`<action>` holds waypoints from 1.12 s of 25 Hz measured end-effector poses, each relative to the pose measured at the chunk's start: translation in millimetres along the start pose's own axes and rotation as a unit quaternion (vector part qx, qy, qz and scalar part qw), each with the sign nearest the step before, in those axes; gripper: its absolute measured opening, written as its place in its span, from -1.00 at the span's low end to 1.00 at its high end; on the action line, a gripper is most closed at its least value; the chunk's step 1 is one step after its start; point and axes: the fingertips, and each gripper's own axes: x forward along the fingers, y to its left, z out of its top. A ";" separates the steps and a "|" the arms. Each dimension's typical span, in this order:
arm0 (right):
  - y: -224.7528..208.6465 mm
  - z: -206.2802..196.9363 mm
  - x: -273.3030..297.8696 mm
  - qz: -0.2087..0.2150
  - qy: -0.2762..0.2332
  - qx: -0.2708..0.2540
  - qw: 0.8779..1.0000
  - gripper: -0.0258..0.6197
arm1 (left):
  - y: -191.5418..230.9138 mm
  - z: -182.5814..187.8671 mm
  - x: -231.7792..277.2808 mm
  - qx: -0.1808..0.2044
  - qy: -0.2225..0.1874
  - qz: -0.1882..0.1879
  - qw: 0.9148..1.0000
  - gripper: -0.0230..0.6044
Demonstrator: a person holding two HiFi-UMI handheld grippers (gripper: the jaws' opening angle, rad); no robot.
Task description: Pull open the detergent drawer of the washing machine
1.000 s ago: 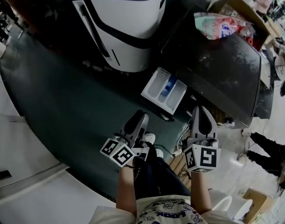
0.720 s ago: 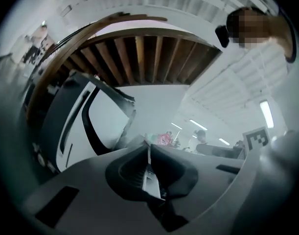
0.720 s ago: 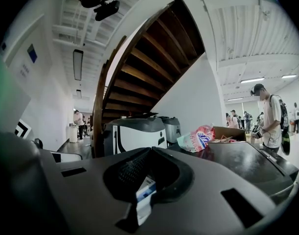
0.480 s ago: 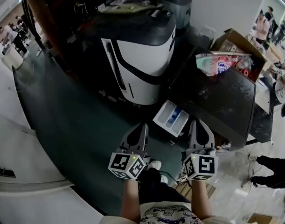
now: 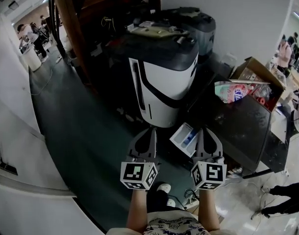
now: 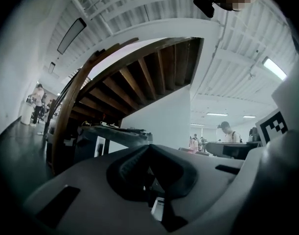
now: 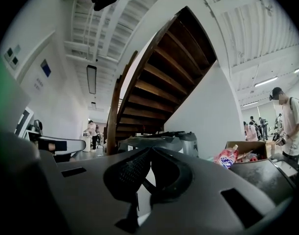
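The white plastic detergent drawer [image 5: 187, 138], with a blue compartment inside, stands out of the front of the dark glossy-topped washing machine [image 5: 240, 131] - pulled well open already, by the look of it. In the head view it shows between the 2 grippers and below them.

Risks, as I judge them: nothing holds the drawer, so it hangs on its own rails. A knee or a lowering gripper could knock it sideways or push it back in, and a further tug might pull it out of its slot altogether. The cardboard box [image 5: 257, 75] of bright packets on the machine's top could shift if the machine is jolted.

The drawer's long axis runs from upper right to lower left in the head view - its free end points lower left, away from the machine, its open top upward.

The left gripper [image 5: 150, 130] has its jaws closed together on nothing. So does the right gripper [image 5: 206, 130]. The big white-and-black appliance [image 5: 164, 82] stands beyond them.
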 end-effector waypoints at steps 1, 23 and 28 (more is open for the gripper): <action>2.7 4.9 0.9 0.004 -0.004 0.000 1.000 -0.89 | 1.8 6.7 -2.3 0.007 -0.005 0.007 1.000 -0.88; 23.9 33.7 20.1 0.051 -0.025 -0.005 0.998 -0.89 | 17.8 59.5 -17.6 0.082 -0.033 0.086 0.992 -0.88; 23.3 30.6 21.3 0.051 -0.022 -0.008 0.998 -0.89 | 17.5 55.2 -15.0 0.079 -0.029 0.087 0.993 -0.88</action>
